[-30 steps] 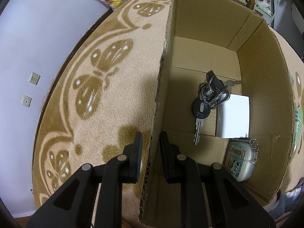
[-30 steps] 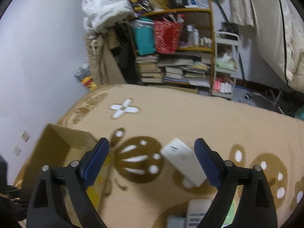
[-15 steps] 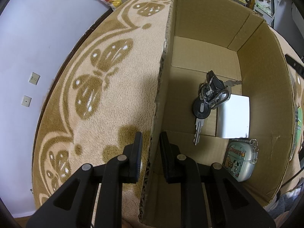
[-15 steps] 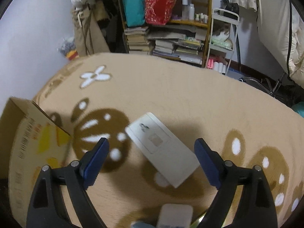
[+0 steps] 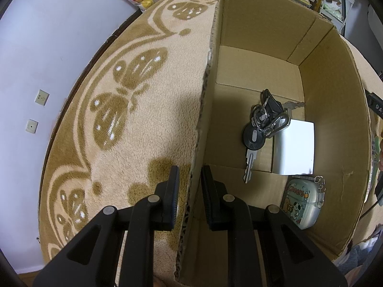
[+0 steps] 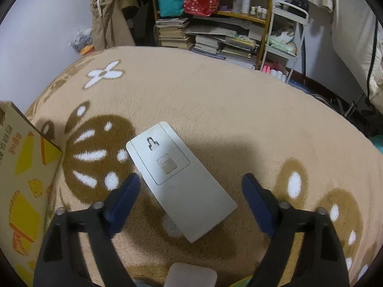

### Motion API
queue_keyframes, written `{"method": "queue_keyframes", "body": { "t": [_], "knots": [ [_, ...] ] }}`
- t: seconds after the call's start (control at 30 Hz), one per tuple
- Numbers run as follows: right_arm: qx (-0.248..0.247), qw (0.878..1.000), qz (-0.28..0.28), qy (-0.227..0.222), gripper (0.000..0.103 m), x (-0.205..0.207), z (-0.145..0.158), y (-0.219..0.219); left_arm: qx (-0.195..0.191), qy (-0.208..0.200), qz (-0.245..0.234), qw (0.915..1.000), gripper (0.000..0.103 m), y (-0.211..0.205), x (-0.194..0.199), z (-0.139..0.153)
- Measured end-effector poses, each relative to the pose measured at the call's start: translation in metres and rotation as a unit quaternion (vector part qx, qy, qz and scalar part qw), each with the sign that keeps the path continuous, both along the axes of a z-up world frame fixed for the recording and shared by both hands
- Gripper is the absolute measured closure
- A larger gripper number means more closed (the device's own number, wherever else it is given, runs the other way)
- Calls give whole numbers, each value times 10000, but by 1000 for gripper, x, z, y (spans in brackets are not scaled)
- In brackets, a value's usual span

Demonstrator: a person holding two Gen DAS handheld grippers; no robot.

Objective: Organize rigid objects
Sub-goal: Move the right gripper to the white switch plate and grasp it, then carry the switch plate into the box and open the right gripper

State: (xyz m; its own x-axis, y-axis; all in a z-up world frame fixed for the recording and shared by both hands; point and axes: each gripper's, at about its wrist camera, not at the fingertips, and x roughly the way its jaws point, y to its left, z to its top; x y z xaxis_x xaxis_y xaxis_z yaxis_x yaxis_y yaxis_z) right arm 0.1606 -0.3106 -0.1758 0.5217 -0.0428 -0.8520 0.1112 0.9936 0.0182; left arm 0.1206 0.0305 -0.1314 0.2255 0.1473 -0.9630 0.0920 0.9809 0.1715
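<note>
The left gripper (image 5: 190, 181) is pinching the cardboard box (image 5: 335, 110) wall. The right gripper (image 6: 191, 186) is closing, jaws still spread clear around the white remote (image 6: 182, 181).

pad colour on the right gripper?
Dark blue pads on black arms; right gripper shows best in the right wrist view.

A lived-in home room: beyond the right gripper (image 6: 190, 186), a plush butterfly-patterned blanket (image 6: 215, 100) spreads out, and past it stands a wooden shelf (image 6: 241, 15) crammed with stacked books (image 6: 173, 33), bottles and bags, with clothes (image 6: 107, 21) hanging alongside.
</note>
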Motion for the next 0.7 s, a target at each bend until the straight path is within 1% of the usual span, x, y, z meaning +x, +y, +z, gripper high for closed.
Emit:
{"method": "queue_keyframes", "body": {
  "t": [0.23,0.3,0.37,0.4,0.47,0.5,0.57,0.7],
  "knots": [
    [25,9999,113,-23,16,5,-5,1,1,3,-7,10000,85,1,0,-1],
    [-20,9997,225,-33,21,6,-7,4,-2,7,-7,10000,85,1,0,-1],
    [14,9995,297,-69,28,6,-7,5,-4,10,-21,10000,85,1,-1,-2],
    [21,9995,304,-65,30,5,-6,6,-8,15,-21,10000,85,1,0,-2],
    [26,9993,364,-63,39,3,-5,10,-23,20,-13,10000,85,2,0,-2],
    [-13,9992,404,-37,41,2,-4,13,-22,21,-13,10000,85,2,1,-2],
    [-71,9990,451,26,48,0,-3,18,-10,24,-19,10000,85,1,2,-2],
    [-182,9992,315,187,51,-6,0,24,-19,29,-13,10000,85,1,2,-3]
  ]
}}
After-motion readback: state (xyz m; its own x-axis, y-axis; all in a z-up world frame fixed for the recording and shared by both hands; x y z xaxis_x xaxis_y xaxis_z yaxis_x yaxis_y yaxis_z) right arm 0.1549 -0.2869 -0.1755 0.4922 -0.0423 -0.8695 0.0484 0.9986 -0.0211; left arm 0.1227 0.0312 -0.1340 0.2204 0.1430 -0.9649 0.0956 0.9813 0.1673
